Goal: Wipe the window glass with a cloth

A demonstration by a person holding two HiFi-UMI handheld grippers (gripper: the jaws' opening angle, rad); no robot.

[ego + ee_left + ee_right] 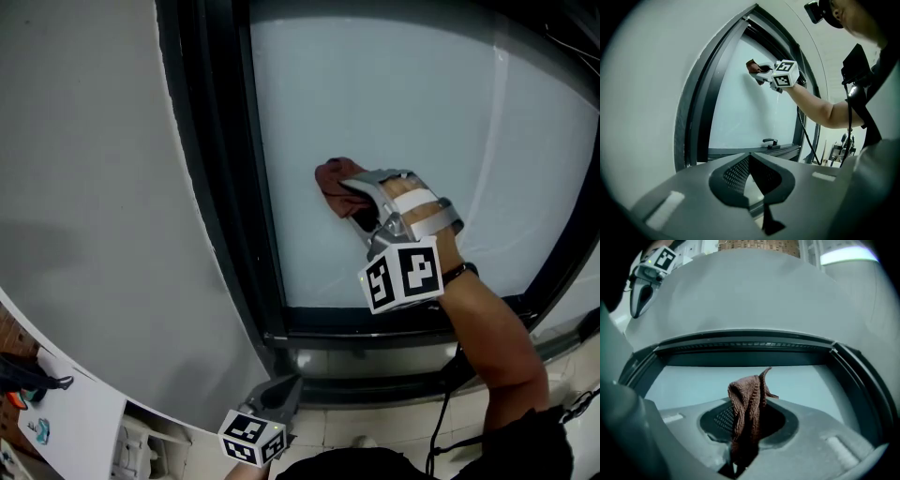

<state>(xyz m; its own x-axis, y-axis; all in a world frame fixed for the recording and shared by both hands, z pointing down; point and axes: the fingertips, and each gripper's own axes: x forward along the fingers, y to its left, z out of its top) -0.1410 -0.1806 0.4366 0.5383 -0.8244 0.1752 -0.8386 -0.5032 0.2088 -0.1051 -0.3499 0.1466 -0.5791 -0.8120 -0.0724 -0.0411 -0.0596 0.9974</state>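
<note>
At the near left, our left gripper (281, 394) hangs low beside the wall (84, 187), its jaws closed on nothing. Right of the dark frame (220, 187), the brown cloth (336, 181) is up at the glass (422, 112), seemingly touching it, pinched in the closed jaws of the right gripper (364, 204). We judge the knitted cloth light, soft and limp, best held by a bunched fold deep in the jaws. The glass looks smooth and hard and wants even, moderate pressure. We can read no brand or writing, only the square markers (403, 274) on the grippers.
</note>
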